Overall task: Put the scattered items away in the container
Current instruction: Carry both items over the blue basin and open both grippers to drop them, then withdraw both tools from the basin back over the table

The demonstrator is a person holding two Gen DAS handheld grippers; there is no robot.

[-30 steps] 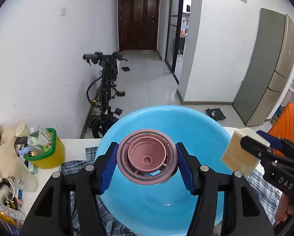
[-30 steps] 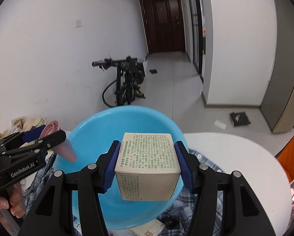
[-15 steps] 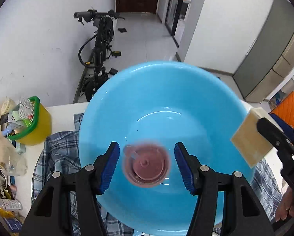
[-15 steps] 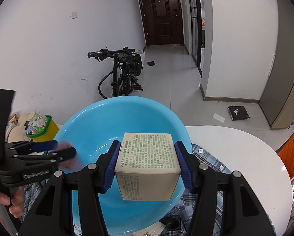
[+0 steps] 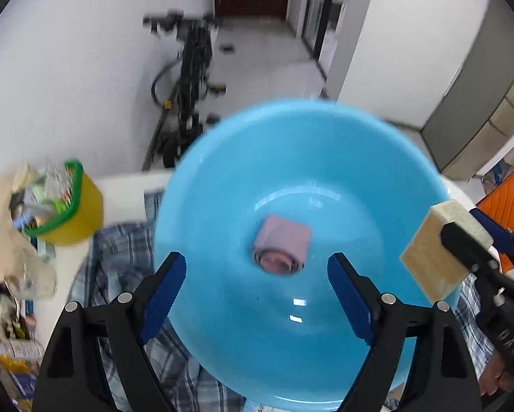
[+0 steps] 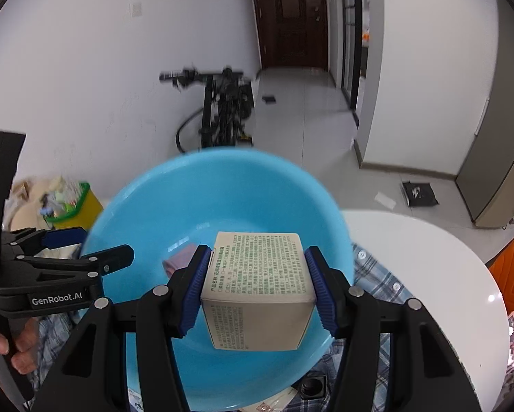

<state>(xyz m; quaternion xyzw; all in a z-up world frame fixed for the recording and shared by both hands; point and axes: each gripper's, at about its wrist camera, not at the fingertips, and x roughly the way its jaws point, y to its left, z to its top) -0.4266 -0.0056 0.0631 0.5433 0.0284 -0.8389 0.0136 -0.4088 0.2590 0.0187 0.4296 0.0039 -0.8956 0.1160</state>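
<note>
A big blue basin [image 5: 222, 189] sits on a plaid cloth on the white table; it also shows in the right wrist view [image 6: 147, 213]. A pink cup [image 5: 280, 247] lies on its side in the basin's bottom, partly seen in the right wrist view [image 6: 179, 261]. My left gripper [image 5: 257, 285] is open and empty above the basin's near side. My right gripper [image 6: 257, 281] is shut on a cream cardboard box with green print [image 6: 257, 274], held over the basin's right rim; the box shows in the left wrist view [image 5: 439, 254].
A yellow tub with a green rim [image 5: 64, 206], full of small items, stands left of the basin beside a cream plush toy [image 5: 2, 240]. Packets lie at the table's left edge. A plaid cloth [image 5: 119, 257] lies under the basin. A bicycle [image 5: 185, 96] leans on the wall behind.
My left gripper opened and let go of the pink cup, which dropped into the basin and tipped on its side. The right gripper still holds the box over the basin.
</note>
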